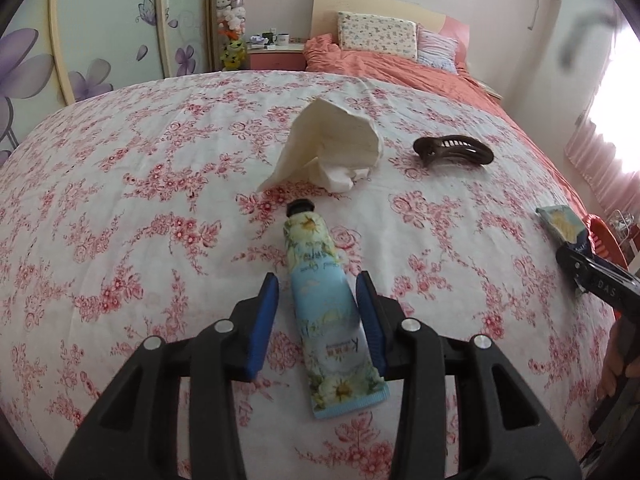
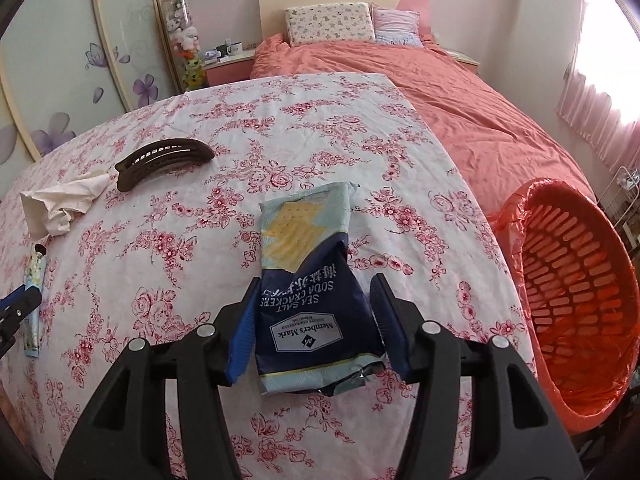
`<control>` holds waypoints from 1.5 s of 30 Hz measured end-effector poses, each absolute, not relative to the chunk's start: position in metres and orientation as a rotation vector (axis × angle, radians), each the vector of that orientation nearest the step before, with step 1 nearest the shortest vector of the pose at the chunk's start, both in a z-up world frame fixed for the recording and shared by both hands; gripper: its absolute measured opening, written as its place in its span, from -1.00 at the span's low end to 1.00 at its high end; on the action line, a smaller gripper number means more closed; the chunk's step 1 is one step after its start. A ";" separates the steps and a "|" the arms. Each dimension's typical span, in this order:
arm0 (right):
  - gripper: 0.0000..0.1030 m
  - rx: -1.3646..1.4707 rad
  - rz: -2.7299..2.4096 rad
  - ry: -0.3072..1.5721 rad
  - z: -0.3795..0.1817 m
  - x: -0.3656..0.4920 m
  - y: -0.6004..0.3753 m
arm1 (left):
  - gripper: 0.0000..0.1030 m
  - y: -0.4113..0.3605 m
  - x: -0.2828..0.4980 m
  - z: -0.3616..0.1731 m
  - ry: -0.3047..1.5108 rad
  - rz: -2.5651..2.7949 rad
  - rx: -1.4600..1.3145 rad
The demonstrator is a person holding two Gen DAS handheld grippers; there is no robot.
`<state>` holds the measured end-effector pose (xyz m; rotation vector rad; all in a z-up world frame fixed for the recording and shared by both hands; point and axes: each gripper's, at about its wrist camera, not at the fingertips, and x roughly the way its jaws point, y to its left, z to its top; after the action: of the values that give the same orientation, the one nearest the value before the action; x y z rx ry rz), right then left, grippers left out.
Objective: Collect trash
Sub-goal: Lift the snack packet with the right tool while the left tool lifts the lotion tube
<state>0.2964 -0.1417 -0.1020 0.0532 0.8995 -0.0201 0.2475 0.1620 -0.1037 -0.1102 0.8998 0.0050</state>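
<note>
A flowered hand-cream tube (image 1: 320,300) lies flat on the floral bedspread (image 1: 120,200) between the fingers of my left gripper (image 1: 318,280). Its right pad (image 1: 370,320) is against the tube, and a strip of sheet shows at the left pad, so it stands open. A crumpled white tissue (image 1: 332,148) lies just beyond the tube's cap. My right gripper (image 2: 317,282) is shut on a navy and pale-blue cracker packet (image 2: 308,240), both pads at its creased sides. From the left wrist, that packet (image 1: 560,220) sticks out of the right gripper (image 1: 576,260) at the bed's right edge.
A brown hair clip (image 2: 164,160) lies beside the tissue (image 2: 60,204). An orange slatted basket (image 2: 580,300) lined with an orange bag stands off the bed's right edge, its mouth facing me. An orange duvet (image 2: 440,100), pillows and a nightstand (image 2: 228,64) lie beyond.
</note>
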 end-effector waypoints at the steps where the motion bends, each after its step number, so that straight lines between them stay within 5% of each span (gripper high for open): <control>1: 0.06 0.052 -0.022 0.900 -0.102 0.296 -0.142 | -0.22 0.164 0.250 -0.103 0.902 0.012 -0.116; 11: 0.02 0.047 -0.025 0.898 -0.102 0.297 -0.134 | -0.45 0.159 0.267 -0.104 0.896 0.047 -0.107; 32: 0.03 0.052 -0.026 0.901 -0.102 0.291 -0.134 | -0.44 0.147 0.258 -0.105 0.899 0.009 -0.068; 38: -0.40 0.108 0.009 0.871 -0.094 0.284 -0.143 | -0.47 0.144 0.260 -0.103 0.895 -0.001 -0.086; 45: -0.52 0.145 0.021 0.860 -0.088 0.269 -0.149 | -0.47 0.136 0.247 -0.094 0.875 -0.027 -0.086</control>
<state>0.2689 -0.1495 -0.0878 0.1451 0.8595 0.0213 0.2469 0.1356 -0.0941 -0.0864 0.8746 -0.0272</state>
